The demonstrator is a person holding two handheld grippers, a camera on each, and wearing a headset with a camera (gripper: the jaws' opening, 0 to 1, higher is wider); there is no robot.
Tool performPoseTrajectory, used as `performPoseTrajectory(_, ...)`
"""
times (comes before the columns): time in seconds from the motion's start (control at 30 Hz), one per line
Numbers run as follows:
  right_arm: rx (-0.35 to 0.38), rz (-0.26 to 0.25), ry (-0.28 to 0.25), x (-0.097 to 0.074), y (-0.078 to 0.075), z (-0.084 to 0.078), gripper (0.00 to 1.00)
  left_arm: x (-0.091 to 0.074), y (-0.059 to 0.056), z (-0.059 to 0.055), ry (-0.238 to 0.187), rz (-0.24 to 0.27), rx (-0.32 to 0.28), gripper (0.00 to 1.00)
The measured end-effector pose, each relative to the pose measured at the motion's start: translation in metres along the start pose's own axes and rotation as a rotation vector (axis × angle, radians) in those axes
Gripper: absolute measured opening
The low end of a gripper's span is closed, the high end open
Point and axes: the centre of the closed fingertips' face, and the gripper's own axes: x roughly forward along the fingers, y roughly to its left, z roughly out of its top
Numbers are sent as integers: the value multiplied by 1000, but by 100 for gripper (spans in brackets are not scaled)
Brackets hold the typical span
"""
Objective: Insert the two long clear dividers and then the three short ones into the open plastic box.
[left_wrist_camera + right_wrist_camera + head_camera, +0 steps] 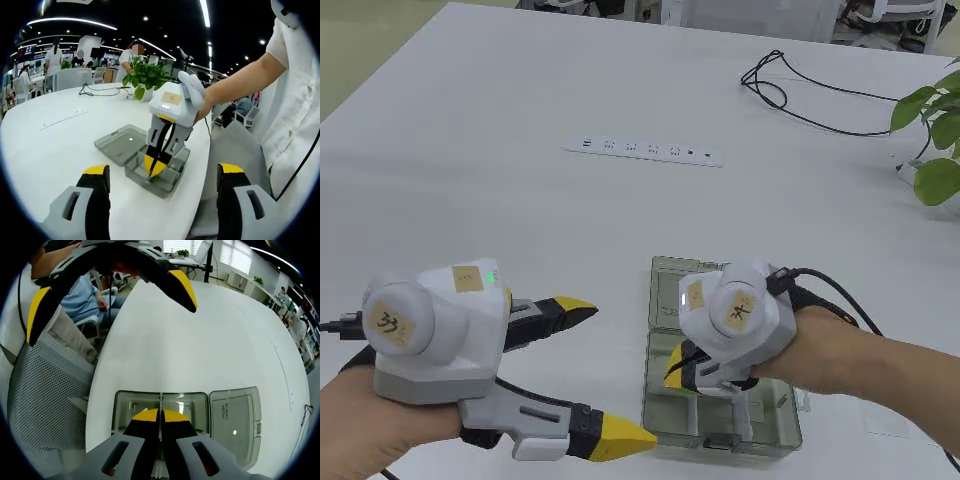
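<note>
In the head view the right gripper [672, 370] sits right over the plastic box [720, 445], so most of the middle compartments are hidden. In the right gripper view the clear divider [161, 397] pinched in the jaws is just a thin edge-on line, can't tell if it's long or short. At 3 o'clock the potted plant [937, 180] gets chopped by the frame edge. At 12, the power strip [645, 150] markings are too tiny to read.

Head view downward from above; gripper views low, seemingly opposed across box [665, 415]
</note>
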Motion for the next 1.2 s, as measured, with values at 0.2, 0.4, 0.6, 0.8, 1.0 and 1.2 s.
performPoseTrajectory(0.2,-10,-6,9,-1,-1,0,2,1,-1,2,-3,-3,5,90)
performPoseTrajectory(0.4,-14,-17,6,-1,-1,-1,2,-1,-1,1,2,1,9,90)
performPoseTrajectory(0.6,1,-27,-7,-6,-2,1,8,-2,-3,0,7,3,15,90)
performPoseTrajectory(0.8,32,-60,-48,-20,-7,7,10,-3,-5,1,7,3,19,90)
performPoseTrajectory(1.0,91,-88,-104,-33,-10,10,13,-5,-6,2,13,1,31,90)
performPoseTrajectory(1.2,152,-127,-165,-54,-12,11,16,-6,-8,2,16,-3,39,91)
